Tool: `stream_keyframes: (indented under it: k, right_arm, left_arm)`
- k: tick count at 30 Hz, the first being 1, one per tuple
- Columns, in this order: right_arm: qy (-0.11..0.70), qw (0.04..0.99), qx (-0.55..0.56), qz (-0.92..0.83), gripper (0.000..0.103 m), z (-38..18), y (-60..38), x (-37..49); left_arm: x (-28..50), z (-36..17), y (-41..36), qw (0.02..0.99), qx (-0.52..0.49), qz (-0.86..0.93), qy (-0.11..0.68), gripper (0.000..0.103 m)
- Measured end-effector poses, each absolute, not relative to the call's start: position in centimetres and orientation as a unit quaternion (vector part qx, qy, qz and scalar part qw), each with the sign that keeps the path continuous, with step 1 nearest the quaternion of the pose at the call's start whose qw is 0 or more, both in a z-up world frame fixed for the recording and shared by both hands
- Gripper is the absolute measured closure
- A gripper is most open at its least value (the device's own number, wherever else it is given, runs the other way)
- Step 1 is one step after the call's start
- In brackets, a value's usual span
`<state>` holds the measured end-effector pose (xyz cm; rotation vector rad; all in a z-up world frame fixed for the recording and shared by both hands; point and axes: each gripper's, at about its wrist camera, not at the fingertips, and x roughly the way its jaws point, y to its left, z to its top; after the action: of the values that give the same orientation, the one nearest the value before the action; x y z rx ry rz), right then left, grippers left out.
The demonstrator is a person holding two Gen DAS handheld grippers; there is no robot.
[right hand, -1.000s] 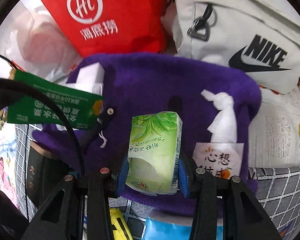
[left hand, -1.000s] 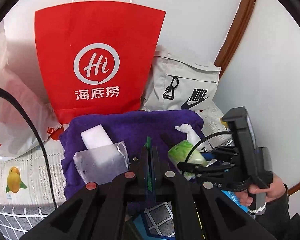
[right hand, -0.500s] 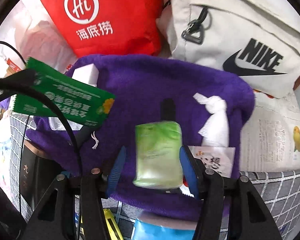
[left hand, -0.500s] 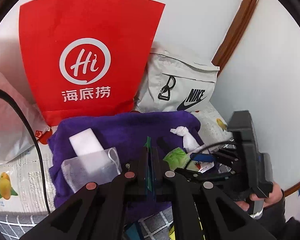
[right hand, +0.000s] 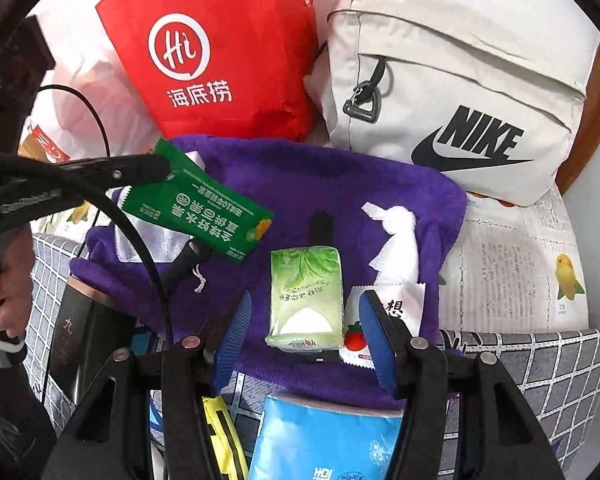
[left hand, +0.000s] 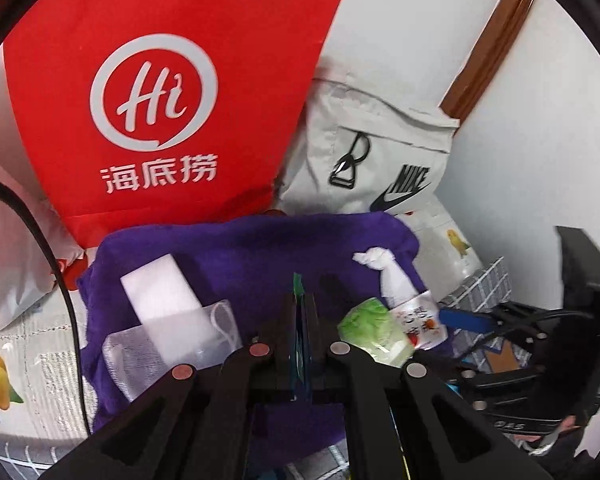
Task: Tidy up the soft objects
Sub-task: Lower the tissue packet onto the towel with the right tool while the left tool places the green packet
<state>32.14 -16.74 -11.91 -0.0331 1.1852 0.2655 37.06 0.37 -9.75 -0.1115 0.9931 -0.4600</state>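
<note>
Black hand-held gripper [right hand: 306, 340], blue pads [right hand: 232, 340]

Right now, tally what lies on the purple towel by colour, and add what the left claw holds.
White: 4, the sponge block, mesh pouch, knotted tissue and printed sachet.
Light green: 1, the tissue pack.
Dark green: 1, the packet pinched in the left claw.
Total: 6.

A grey grid-patterned cloth [right hand: 548, 364] covers the surface, with printed paper sheets [right hand: 512, 272] bearing yellow bird pictures over it; a purple towel [right hand: 300, 184] spreads across them, beside a red paper bag [right hand: 228, 40] and an off-white Nike bag [right hand: 460, 80]
</note>
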Motion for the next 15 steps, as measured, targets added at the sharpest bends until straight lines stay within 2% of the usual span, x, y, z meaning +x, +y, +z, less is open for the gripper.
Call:
stream_keyframes:
  k: [4,8,13,15]
  right_arm:
    - [0.555,0.822,-0.012,0.127,0.047,-11.9,-16.4,32.3]
    - [0.558,0.820,-0.003,0.126,0.047,-12.1,-16.4,32.2]
    - [0.557,0.821,-0.001,0.125,0.047,-11.9,-16.7,31.3]
    - [0.555,0.822,0.002,0.125,0.047,-11.6,-16.8,30.7]
  left_arm:
    - [37.4,-10.4,0.9,0.854,-0.039,-0.193,0.481,0.097]
    - [37.7,-10.7,1.6,0.860,-0.011,-0.155,0.486,0.081]
    - [37.6,-10.8,1.9,0.863,0.026,-0.120,0.490,0.077]
    - [37.4,-10.8,2.0,0.862,0.037,-0.109,0.494,0.071]
